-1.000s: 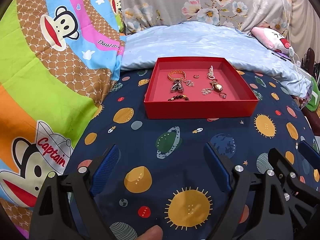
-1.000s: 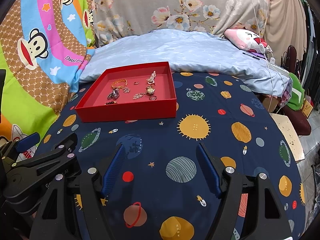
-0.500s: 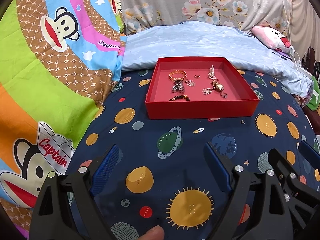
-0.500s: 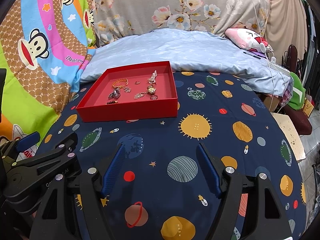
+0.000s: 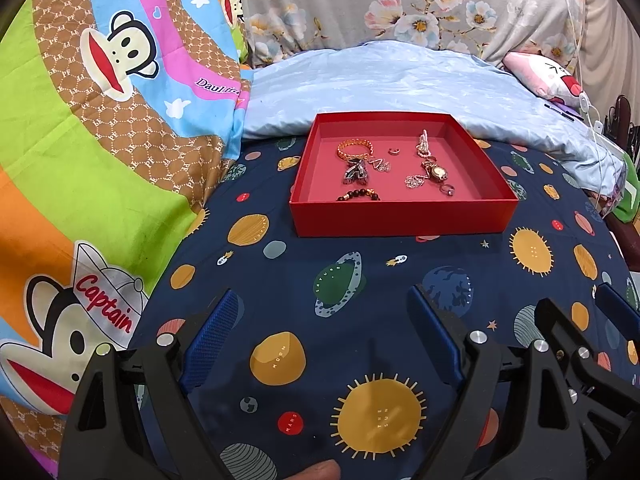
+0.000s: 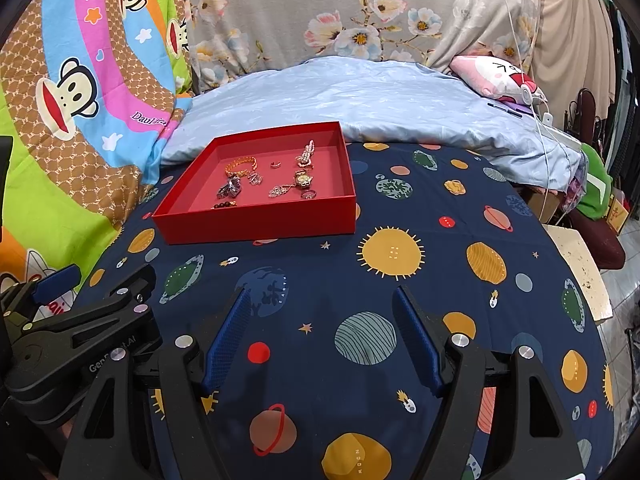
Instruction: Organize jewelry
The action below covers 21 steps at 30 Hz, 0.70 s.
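Your left tool [image 5: 324,320] is wide open and holds nothing. Your right tool [image 6: 322,320] is open too, a bit less wide, and it is empty as well. Both hang over the dark blue planet sheet [image 5: 360,280] on the bed.

The red box [image 5: 400,214] sits ahead of both tools, well apart from them. From the left tool it is straight ahead. From the right tool it is ahead and off to the left. Inside lie a gold bracelet [image 5: 354,148], a dark bead bracelet [image 5: 358,196], a small watch [image 5: 438,172] and a ring [image 5: 448,190].

Only the left view shows your fingertip [image 5: 320,472] at the bottom edge. Only the right view shows the floor tiles [image 6: 624,280] beside the bed and your left tool from the side.

Behind the box lie a light blue blanket [image 6: 360,96], a flower cloth [image 6: 360,12] and a monkey blanket [image 5: 100,120].
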Tool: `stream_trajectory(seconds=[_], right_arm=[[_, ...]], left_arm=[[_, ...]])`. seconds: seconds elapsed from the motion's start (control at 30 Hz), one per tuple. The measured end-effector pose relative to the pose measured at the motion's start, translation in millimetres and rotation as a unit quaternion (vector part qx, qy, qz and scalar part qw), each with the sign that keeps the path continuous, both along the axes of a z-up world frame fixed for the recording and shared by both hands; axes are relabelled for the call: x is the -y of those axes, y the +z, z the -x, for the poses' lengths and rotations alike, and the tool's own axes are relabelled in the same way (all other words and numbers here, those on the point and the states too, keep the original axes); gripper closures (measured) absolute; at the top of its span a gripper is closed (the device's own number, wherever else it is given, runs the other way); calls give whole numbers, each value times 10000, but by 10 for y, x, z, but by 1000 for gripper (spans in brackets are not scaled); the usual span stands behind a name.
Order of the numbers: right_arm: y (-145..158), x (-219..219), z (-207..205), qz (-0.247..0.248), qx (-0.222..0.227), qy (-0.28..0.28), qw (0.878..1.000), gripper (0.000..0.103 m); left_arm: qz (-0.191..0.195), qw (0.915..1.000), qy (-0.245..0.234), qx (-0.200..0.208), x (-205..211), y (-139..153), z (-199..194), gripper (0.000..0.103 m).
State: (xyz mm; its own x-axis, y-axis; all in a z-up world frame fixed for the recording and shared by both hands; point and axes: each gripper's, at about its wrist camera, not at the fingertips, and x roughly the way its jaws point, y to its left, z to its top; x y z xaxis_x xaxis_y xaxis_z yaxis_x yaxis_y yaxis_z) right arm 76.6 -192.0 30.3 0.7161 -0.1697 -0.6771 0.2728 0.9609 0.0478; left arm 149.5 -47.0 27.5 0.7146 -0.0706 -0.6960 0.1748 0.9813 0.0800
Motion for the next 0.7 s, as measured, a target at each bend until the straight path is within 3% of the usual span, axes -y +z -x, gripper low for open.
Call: stream_trajectory(seconds=[0.7], right_arm=[[-22,-20,2,25,-8,-37,10000,28]], left_arm=[[-11,9999,62,-95,14,-42,0,20]])
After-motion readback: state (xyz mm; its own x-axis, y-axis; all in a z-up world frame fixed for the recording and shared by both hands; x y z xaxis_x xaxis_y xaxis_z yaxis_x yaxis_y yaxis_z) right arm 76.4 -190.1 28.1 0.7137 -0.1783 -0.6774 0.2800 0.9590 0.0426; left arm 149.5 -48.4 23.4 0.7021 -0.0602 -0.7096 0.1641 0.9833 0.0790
